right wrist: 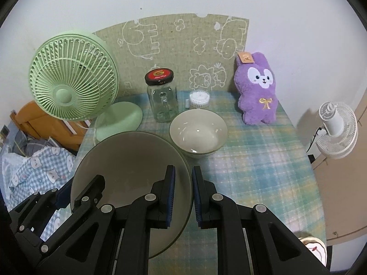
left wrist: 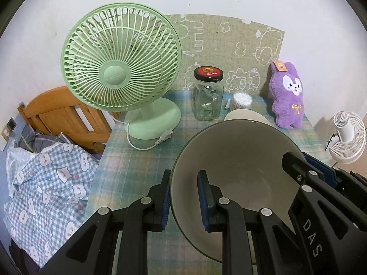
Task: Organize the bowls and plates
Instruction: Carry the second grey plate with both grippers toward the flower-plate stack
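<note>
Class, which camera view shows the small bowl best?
The right wrist view: the small bowl is whole and unobstructed there. In the left wrist view only its far rim peeks over the held large bowl.

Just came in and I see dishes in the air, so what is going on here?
A person is working with a hand-held gripper in each hand, and both are clamped on the rim of one large bowl: the left hand-held gripper on one side, the right hand-held gripper on the other. The bowl is tilted above the plaid tablecloth. A smaller bowl sits on the table just beyond it, in front of the glass jar, near the green fan.
</note>
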